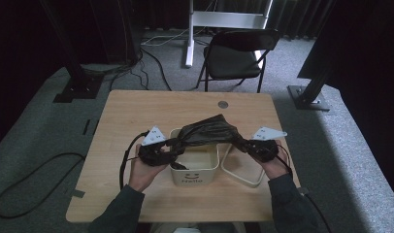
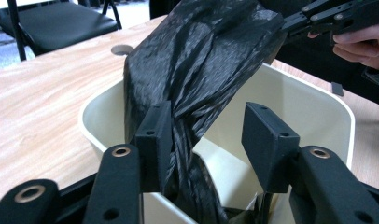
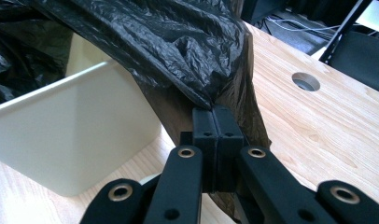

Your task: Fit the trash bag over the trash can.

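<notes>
Dim room with dark curtains, grey carpet, a black folding chair (image 1: 235,56) behind a pale wooden worktop (image 1: 137,116) with a round cable hole (image 1: 223,104) near its far edge. At the worktop's middle, a cream bin (image 1: 194,170) with printed lettering on its near face; just to its right, flat on the wood, a cream lid (image 1: 243,170). Over the bin's open top, stretched between both hands, a black plastic bag (image 1: 209,130), crinkled and glossy, sagging at one end into the bin.

Left gripper (image 1: 172,149) at the bin's left rim, held level: fingers (image 2: 155,135) apart, a twisted strand of the bag hanging in the gap, against the left finger, clear of the right one. Loose, not pinched.

Right gripper (image 1: 244,144) above the lid at the bin's right side: fingers (image 3: 205,126) pressed together, clamped on a gathered fold of the bag's edge, film pulled taut from that pinch up over the bin's wall (image 3: 85,121).

Cables trailing from both grippers back toward the sleeves.
</notes>
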{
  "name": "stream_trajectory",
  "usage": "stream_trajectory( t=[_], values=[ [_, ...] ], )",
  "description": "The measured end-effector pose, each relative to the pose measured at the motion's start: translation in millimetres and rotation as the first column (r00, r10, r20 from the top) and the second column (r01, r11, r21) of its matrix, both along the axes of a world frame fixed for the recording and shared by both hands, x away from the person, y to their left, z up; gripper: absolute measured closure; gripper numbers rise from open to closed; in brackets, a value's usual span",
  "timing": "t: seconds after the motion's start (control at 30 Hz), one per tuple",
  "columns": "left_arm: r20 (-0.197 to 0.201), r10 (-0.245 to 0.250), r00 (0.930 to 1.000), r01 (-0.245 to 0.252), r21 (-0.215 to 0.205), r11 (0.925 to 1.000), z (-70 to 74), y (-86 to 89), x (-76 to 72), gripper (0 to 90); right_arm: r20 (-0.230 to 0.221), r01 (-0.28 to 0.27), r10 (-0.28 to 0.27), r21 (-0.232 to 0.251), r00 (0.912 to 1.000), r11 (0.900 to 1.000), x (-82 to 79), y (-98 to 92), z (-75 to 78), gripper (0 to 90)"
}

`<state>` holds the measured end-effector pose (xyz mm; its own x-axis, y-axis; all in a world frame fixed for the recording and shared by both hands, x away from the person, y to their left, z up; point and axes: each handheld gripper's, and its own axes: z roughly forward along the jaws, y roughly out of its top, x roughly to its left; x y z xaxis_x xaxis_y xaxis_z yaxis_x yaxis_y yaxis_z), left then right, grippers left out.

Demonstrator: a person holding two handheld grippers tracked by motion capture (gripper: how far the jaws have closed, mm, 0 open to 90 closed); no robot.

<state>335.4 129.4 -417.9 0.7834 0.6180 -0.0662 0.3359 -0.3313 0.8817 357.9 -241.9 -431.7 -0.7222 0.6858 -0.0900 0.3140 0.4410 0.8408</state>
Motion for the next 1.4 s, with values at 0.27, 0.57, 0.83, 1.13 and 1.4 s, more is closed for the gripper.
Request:
stream_trajectory(
  t=[0.27,0.57,0.83,1.13,1.4],
  values=[
    [0.038,-0.01,0.9992,0.008,0.048,0.9988,8.6,-17.0,4.4,49.6,0.001,-0.018,0.018,0.003,0.9998,1.0,-1.1,2.1,3.1,90.0],
    [0.086,-0.048,0.9952,0.039,0.106,0.9936,18.4,-51.5,12.7,49.5,0.003,-0.04,0.04,0.0,0.9992,0.999,-0.4,6.1,4.4,90.0],
    [0.107,-0.032,0.9937,0.016,0.154,0.9879,19.8,-72.9,17.2,54.1,0.009,-0.058,0.058,0.003,0.9983,0.998,-2.3,9.4,6.8,90.0],
    [0.054,-0.037,0.9979,0.029,0.136,0.9903,21.2,-65.7,19.1,87.0,0.009,-0.069,0.069,0.008,0.9976,0.998,-4.3,8.5,8.5,89.9],
    [-0.019,-0.025,0.9995,0.026,0.056,0.9981,15.0,-38.6,18.8,89.8,0.003,-0.074,0.074,0.019,0.9972,0.997,-4.1,7.9,8.8,78.8]
  ],
)
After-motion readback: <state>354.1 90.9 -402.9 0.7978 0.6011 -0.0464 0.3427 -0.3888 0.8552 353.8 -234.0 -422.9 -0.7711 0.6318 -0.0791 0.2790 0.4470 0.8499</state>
